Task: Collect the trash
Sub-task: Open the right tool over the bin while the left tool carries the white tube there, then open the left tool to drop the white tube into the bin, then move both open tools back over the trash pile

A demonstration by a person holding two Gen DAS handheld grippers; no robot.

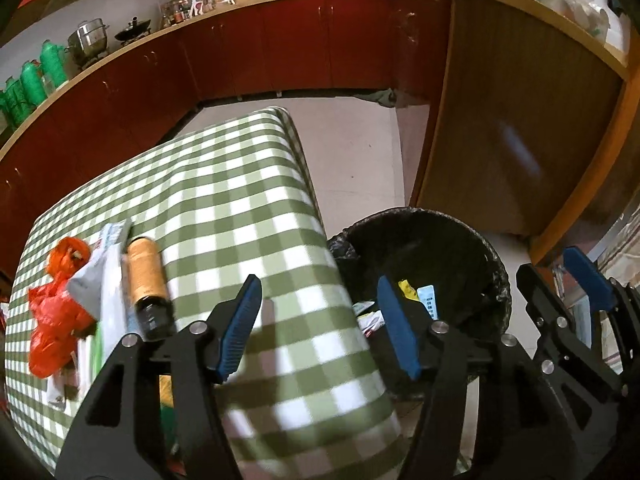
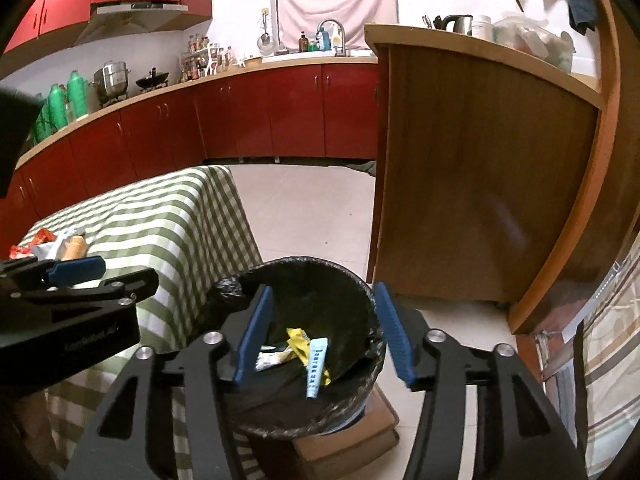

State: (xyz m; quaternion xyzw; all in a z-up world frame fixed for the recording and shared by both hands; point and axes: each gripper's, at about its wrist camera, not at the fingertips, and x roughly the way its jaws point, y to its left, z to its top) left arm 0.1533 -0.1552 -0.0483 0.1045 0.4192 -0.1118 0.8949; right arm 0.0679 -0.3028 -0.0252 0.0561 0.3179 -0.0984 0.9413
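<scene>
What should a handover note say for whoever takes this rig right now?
Left gripper: open, empty, over the table edge near the bin.
Right gripper: open, empty, above the trash bin.
Done: a yellow wrapper, a light blue packet and a white scrap lie in the bin.
Left: on the checked table remain an orange plastic bag, an orange bottle and white packaging between them.

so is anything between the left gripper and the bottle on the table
Nothing visible. The left gripper, fingers open and empty, hangs over the table's edge; only bare tablecloth lies between it and the bottle, which rests beside the other trash.
</scene>
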